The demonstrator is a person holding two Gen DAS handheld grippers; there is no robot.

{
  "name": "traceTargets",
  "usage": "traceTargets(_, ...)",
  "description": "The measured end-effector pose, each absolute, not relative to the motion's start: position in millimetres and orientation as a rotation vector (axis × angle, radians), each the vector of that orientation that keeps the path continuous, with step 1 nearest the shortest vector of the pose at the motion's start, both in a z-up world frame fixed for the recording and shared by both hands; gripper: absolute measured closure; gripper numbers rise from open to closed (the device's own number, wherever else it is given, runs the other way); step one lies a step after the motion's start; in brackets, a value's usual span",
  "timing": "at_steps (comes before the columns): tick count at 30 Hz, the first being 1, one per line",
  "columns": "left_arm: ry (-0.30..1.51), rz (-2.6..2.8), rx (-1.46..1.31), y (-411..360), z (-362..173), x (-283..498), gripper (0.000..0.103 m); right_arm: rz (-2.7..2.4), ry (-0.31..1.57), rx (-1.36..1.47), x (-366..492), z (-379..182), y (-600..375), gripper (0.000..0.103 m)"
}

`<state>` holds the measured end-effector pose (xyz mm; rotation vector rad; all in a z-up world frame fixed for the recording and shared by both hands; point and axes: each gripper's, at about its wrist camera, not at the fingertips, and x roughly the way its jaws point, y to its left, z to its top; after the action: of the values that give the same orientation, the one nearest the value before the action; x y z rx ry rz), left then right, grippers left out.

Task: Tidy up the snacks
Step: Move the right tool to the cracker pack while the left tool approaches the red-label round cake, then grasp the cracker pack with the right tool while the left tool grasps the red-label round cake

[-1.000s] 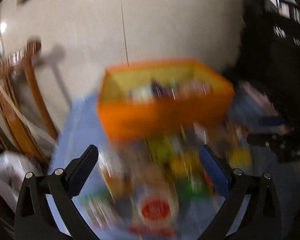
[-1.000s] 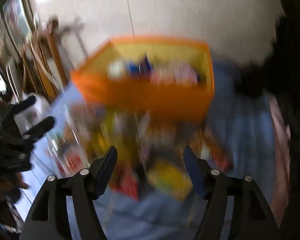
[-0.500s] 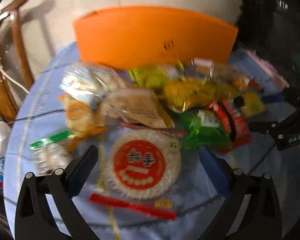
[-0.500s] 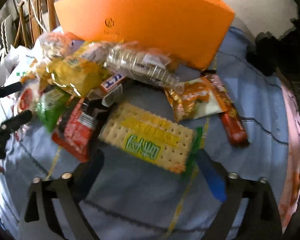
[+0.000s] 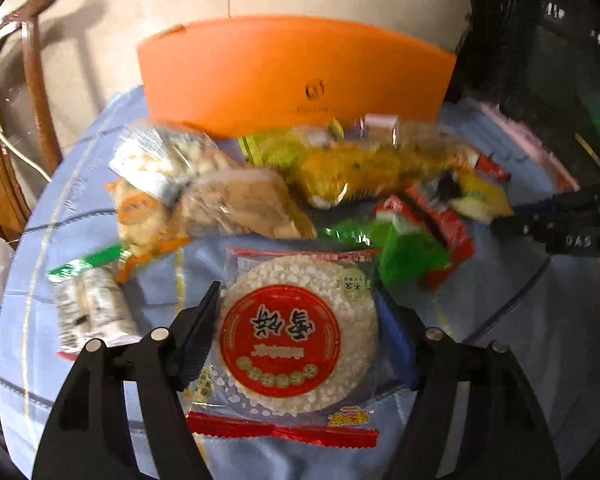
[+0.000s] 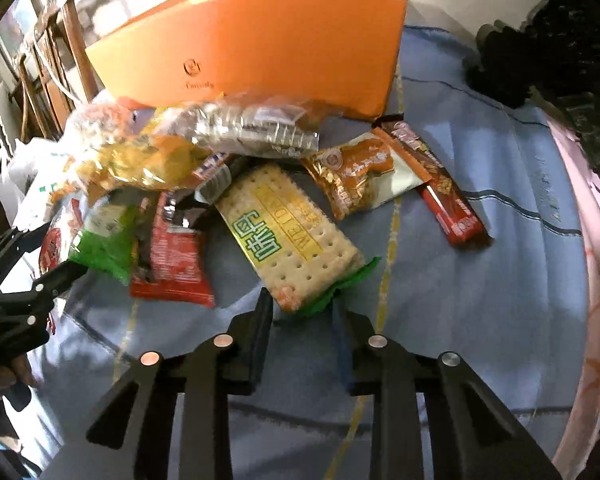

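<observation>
Left gripper (image 5: 296, 312): jaws just closing, flanking the round rice cracker pack (image 5: 298, 338), pads at its edges
Right gripper (image 6: 302, 312): jaws just narrowing on the biscuit pack (image 6: 290, 234), at its near end

Blue tablecloth (image 6: 480, 280): woven cloth, matt, softly creased, with thin stitched stripes. Orange box (image 5: 296, 76): smooth card, matt, faint stamped logo. Round rice cracker (image 5: 296, 340): rough, grainy puffed surface under clear glossy plastic film with a shiny red label. Cracker pack (image 6: 288, 236): glossy clear wrap over dry, pricked biscuit. Red snack bar (image 6: 436, 188): shiny foil-like wrapper. Chair (image 5: 32, 92): polished brown wood. Gripper arms: matt black plastic with bright metal rivets.
</observation>
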<state>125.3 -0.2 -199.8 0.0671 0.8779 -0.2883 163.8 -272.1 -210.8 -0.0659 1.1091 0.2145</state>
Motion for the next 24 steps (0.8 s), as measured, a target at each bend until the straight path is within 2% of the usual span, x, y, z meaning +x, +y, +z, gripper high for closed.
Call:
traceTargets(1,0.865,-0.287,0.047,4,-191,122,0.033,0.214,1.101,-0.048,162,-207,-273,0.079)
traceTargets(2,0.854,-0.285,0.032,8,-182,118,0.033,0.218,1.091,-0.028,158,-202,-275,0.096)
traceTargets(9,0.796,-0.289,0.000,23,-137,111,0.033,0.250,1.052,0.015,150,-170,-278,0.095)
traceTargets(16,0.812,-0.289,-0.020,27,-142,112,0.033,0.315,1.152,0.110,161,-186,-274,0.091)
traceTargets(17,0.817,-0.289,-0.022,28,-144,111,0.033,0.317,1.177,0.131,160,-194,-275,0.088)
traceTargets(18,0.819,-0.286,-0.022,29,-146,110,0.033,0.299,1.175,0.142,160,-198,-277,0.067)
traceTargets(19,0.822,-0.285,-0.023,30,-147,109,0.033,0.273,1.168,0.150,159,-200,-279,0.053)
traceTargets(20,0.825,-0.283,-0.024,29,-150,109,0.033,0.215,1.147,0.172,159,-202,-286,0.032)
traceTargets(24,0.830,-0.276,-0.014,32,-154,109,0.033,0.132,1.127,0.206,173,-208,-296,0.028)
